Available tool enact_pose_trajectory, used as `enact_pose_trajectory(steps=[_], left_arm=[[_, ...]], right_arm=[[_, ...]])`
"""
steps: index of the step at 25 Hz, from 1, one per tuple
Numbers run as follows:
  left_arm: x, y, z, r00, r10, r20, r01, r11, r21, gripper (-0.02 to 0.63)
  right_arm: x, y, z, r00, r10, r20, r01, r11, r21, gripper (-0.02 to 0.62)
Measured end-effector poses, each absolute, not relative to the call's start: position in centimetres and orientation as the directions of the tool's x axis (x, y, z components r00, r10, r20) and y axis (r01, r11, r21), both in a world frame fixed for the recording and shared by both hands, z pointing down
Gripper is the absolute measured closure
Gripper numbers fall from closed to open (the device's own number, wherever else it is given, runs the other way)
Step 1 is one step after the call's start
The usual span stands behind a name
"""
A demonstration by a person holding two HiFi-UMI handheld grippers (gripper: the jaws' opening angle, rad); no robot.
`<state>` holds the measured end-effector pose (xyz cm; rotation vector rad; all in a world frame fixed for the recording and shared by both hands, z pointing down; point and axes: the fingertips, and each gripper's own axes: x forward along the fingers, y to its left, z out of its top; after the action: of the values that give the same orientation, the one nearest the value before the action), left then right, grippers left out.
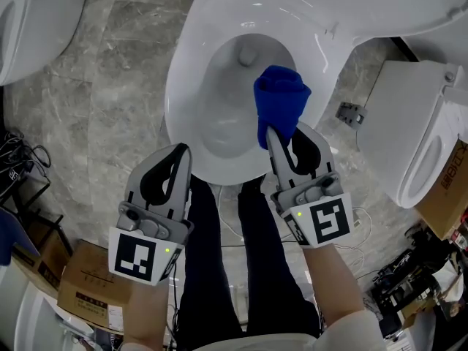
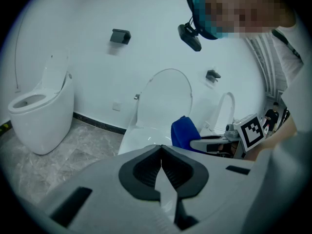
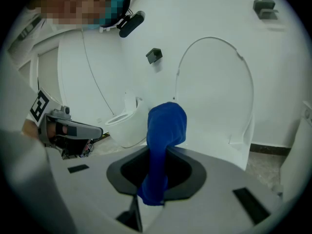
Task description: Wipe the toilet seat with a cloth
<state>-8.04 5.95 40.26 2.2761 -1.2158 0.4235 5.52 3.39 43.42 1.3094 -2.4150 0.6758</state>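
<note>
A white toilet stands below me in the head view, its seat [image 1: 180, 97] ringing the open bowl and its lid [image 1: 380, 6] raised. My right gripper [image 1: 282, 131] is shut on a bunched blue cloth [image 1: 280, 99] that hangs over the bowl's right side, just above the seat. The right gripper view shows the cloth [image 3: 165, 130] pinched in that gripper [image 3: 158, 152] before the upright lid [image 3: 214, 91]. My left gripper [image 1: 183, 151] is shut and empty over the seat's near-left rim. In the left gripper view its tips [image 2: 161, 149] meet; the cloth [image 2: 182, 130] and seat [image 2: 141, 139] lie beyond.
More white toilets stand at the far left [image 1: 29, 13] and at the right [image 1: 417, 145]. Cardboard boxes [image 1: 88, 284] and cables [image 1: 22, 159] lie on the marble floor at lower left, and more clutter at lower right [image 1: 409, 276]. The person's dark trouser legs [image 1: 241, 262] are close in front of the bowl.
</note>
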Motion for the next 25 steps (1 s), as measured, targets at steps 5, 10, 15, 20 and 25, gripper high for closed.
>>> enact_pose_trajectory(steps=[5,10,15,20,25], left_arm=[[-8.4,5.7,38.0,0.540,-0.692,0.479,-0.841,-0.462,0.282,0.597],[-8.3,6.1,33.7,0.547,-0.703,0.454,-0.836,-0.476,0.272,0.597],[-8.7,7.5,28.7,0.535,-0.711,0.457,-0.844,-0.480,0.240,0.597],[-10.0,6.4,19.9,0.508,-0.774,0.378,-0.860,-0.475,0.184,0.597],[-11.0,7.2,9.8,0.493,-0.817,0.299,-0.870,-0.475,0.135,0.597]], right_arm=[[5.1,4.1,41.5,-0.536,-0.696,0.478,-0.843,0.478,-0.249,0.522],[5.0,4.8,36.9,-0.533,-0.715,0.453,-0.845,0.470,-0.254,0.522],[4.9,5.7,30.9,-0.516,-0.737,0.437,-0.856,0.451,-0.252,0.522],[5.9,5.9,23.3,-0.484,-0.775,0.407,-0.875,0.420,-0.240,0.522],[6.7,7.4,13.3,-0.455,-0.813,0.363,-0.889,0.391,-0.239,0.522]])
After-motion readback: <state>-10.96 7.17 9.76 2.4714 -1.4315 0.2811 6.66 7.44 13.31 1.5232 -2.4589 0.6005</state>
